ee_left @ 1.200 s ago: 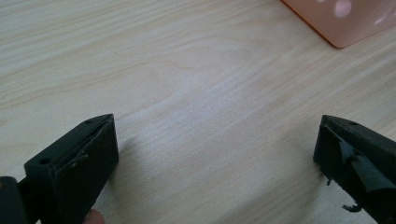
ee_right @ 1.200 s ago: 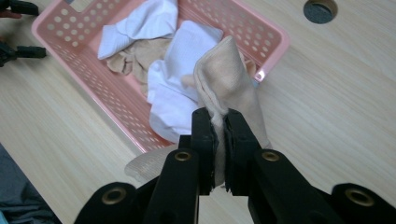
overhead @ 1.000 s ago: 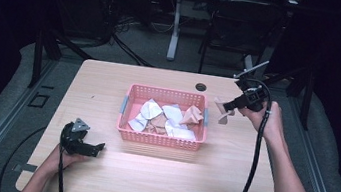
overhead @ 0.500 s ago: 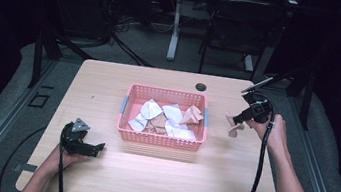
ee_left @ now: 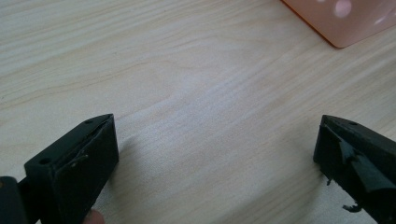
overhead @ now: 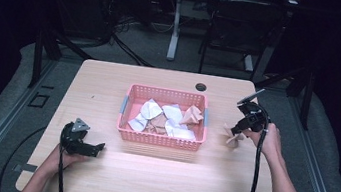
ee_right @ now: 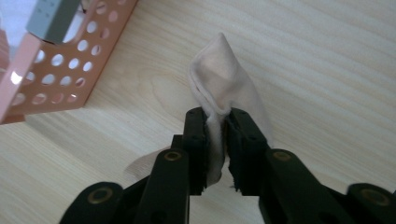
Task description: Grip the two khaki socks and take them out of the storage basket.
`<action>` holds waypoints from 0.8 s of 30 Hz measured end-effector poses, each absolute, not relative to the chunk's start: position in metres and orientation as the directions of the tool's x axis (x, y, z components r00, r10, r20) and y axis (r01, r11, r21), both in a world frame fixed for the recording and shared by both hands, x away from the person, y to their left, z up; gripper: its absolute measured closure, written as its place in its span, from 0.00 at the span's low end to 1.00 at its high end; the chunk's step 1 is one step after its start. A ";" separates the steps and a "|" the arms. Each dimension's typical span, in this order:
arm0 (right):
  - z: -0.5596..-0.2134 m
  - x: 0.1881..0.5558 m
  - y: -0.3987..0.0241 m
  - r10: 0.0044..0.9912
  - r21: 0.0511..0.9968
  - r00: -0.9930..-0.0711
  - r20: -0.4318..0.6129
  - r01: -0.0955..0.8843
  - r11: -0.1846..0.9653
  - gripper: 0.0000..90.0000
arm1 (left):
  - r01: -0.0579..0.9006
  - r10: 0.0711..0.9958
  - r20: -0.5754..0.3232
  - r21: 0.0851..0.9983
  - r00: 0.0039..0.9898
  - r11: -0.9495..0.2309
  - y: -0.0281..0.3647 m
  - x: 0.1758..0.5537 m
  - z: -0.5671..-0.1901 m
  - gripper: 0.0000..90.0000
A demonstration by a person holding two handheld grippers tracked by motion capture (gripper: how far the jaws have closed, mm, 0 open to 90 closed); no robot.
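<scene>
— Wooden table [overhead: 157,175], dark room: what lay off the right gripper [overhead: 235,133]?
— Pink basket [overhead: 159,140] just beside it, toward the other hand. Beige cloth [ee_right: 224,84] between its jaws, long axis running straight ahead; jaws had just been easing apart, cloth barely pinched.
— Left gripper [overhead: 93,148]?
— Wide open, empty, well apart.

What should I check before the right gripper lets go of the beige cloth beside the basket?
1. Beige cloth is outside the pink basket: ok.
2. Cloth lies flat on the table: cannot tell.
3. Right gripper has just been opening, cloth between its jaws; pads free of it: cannot tell.
4. Left gripper open, holds nothing: ok.
5. Left gripper is far from the drop spot: ok.
</scene>
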State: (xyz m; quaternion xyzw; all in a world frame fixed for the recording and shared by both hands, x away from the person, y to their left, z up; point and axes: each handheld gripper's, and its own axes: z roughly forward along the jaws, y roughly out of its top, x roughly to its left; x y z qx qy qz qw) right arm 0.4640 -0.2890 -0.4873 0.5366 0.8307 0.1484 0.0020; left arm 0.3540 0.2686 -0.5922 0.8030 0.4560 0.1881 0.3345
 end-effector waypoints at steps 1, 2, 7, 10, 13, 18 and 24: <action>-0.489 0.464 -0.290 0.893 0.247 -0.424 0.152 0.891 0.381 0.72 | 0.606 0.858 -0.003 0.709 0.514 -0.361 0.269 0.354 -0.592 0.00; -0.489 0.465 -0.291 0.890 0.241 -0.430 0.153 0.889 0.388 0.68 | 0.607 0.858 -0.003 0.709 0.513 -0.360 0.269 0.354 -0.592 0.00; -0.485 0.461 -0.296 0.900 0.291 -0.401 0.171 0.893 0.343 0.44 | 0.607 0.860 -0.002 0.709 0.510 -0.359 0.268 0.354 -0.592 0.00; -0.479 0.458 -0.297 0.894 0.313 -0.416 0.167 0.882 0.352 0.38 | 0.607 0.862 -0.002 0.710 0.507 -0.356 0.268 0.353 -0.592 0.00; -0.475 0.453 -0.298 0.889 0.341 -0.420 0.185 0.875 0.342 0.31 | 0.608 0.861 -0.004 0.710 0.508 -0.356 0.268 0.354 -0.592 0.00; -0.472 0.451 -0.299 0.874 0.376 -0.436 0.212 0.862 0.339 0.20 | 0.609 0.861 -0.006 0.709 0.508 -0.355 0.268 0.354 -0.592 0.00; -0.463 0.443 -0.291 0.852 0.410 -0.482 0.205 0.833 0.372 0.15 | 0.609 0.863 -0.003 0.710 0.504 -0.353 0.268 0.353 -0.592 0.00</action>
